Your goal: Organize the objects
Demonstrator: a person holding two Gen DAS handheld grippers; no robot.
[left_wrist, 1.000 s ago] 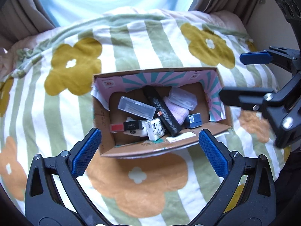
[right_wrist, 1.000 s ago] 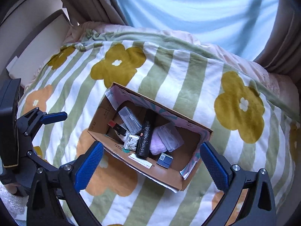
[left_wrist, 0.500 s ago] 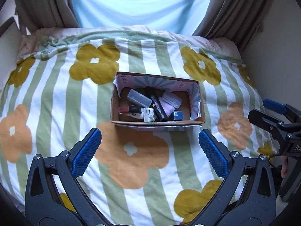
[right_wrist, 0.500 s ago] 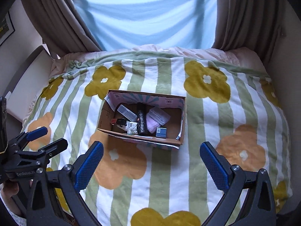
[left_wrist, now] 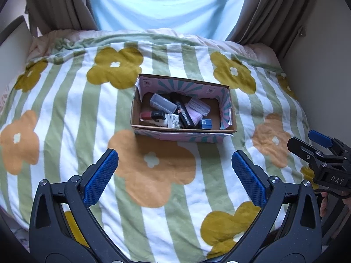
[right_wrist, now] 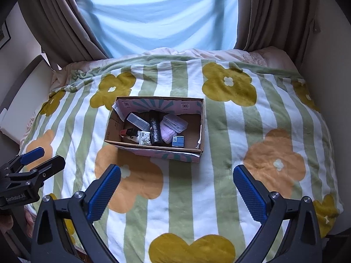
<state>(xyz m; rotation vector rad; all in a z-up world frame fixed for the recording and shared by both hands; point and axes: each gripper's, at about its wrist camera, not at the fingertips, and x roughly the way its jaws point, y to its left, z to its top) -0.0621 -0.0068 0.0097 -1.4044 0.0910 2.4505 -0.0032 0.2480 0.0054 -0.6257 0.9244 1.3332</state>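
Both tools have drawn back from the box (left_wrist: pixel 183 107), fingers spread wide, empty.

place: home bedroom | cues: bed with floral blanket (right_wrist: pixel 219 131), curtains (right_wrist: pixel 274 11)

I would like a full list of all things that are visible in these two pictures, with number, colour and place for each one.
Open cardboard box: 1, brown outside with pink and teal lining, middle of the bed.
Clear plastic cases: 2, transparent, inside the box toward the back.
Black cylinder: 1, black, centre of the box.
Lilac knitted cloth: 1, pale purple, right of the cylinder.
Small blue box: 1, blue, front of the box.
Red and black stick: 1, left front of the box.
Striped flower blanket: 1, green and white with yellow and orange flowers, covers the bed.
Curtains: brown, both sides of the window.
Left tongs: 1, black with blue pads, open.
Right tongs: 1, the same, open.
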